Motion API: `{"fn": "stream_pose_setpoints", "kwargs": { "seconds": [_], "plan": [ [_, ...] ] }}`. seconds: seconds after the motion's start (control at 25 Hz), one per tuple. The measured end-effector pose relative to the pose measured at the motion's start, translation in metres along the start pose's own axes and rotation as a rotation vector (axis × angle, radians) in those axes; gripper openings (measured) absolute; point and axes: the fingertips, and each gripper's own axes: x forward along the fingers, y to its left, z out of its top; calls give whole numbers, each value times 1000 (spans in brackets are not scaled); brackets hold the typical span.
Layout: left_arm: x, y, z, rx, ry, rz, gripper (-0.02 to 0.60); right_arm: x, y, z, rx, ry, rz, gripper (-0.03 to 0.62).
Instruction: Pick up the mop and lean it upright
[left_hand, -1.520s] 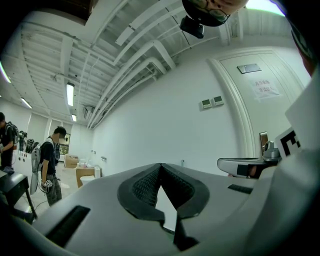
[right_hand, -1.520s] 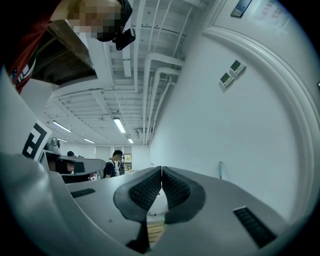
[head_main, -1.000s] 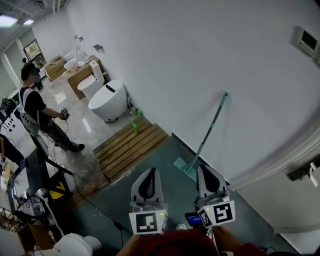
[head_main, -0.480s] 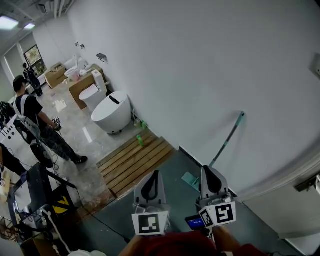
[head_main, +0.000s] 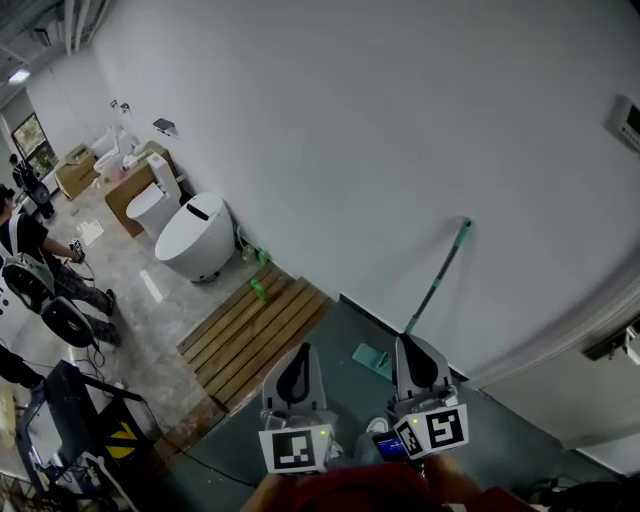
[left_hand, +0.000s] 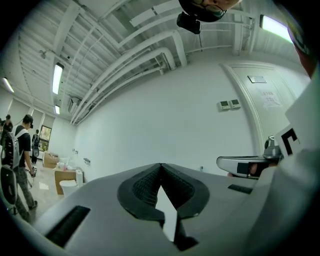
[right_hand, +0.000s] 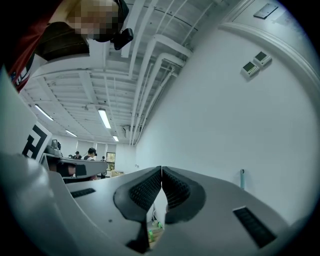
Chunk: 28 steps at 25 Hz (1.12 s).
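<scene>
Now, step in hand: judging by how things lie, the leaning looks done, and both tools are held away from the mop.
Mop: the long teal-handled flat mop (head_main: 437, 278) stands tilted against the plain white wall (head_main: 380, 120). Its handle tip touches the wall and its pale green rectangular head sits on the dark grey-green floor (head_main: 330, 335) near the wall's foot.
Left tool: the grey two-jaw left tool (head_main: 302, 350) has its ribbed black pads (left_hand: 145, 186) closed tip to tip, with nothing held between them.
Right tool: the matching grey right tool (head_main: 408, 348) is likewise closed at the tips and carries nothing.
Relation: in the head view the mop rises just beyond the right tool, apart from both tools.
Surroundings: a slatted wooden platform (head_main: 255, 325) lies on the floor to the left, well clear of the mop.
Next move: probably only keeping both tools clear so the handle is not knocked.
Risk: the head may slide out on the floor. In that case the right tool would need to open, take the handle and set it steeper.
</scene>
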Motion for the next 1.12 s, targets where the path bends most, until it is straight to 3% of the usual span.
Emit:
{"fn": "stream_pose_setpoints", "kwargs": {
  "seconds": [0.64,1.12],
  "plan": [
    [81,-34,-21,-9,29,-76,14,31,-77,-13,4,13,-85,18],
    [157,-132,-35,2,54,-224,14,8,-191,-9,-2,0,-245,18]
  ]
}}
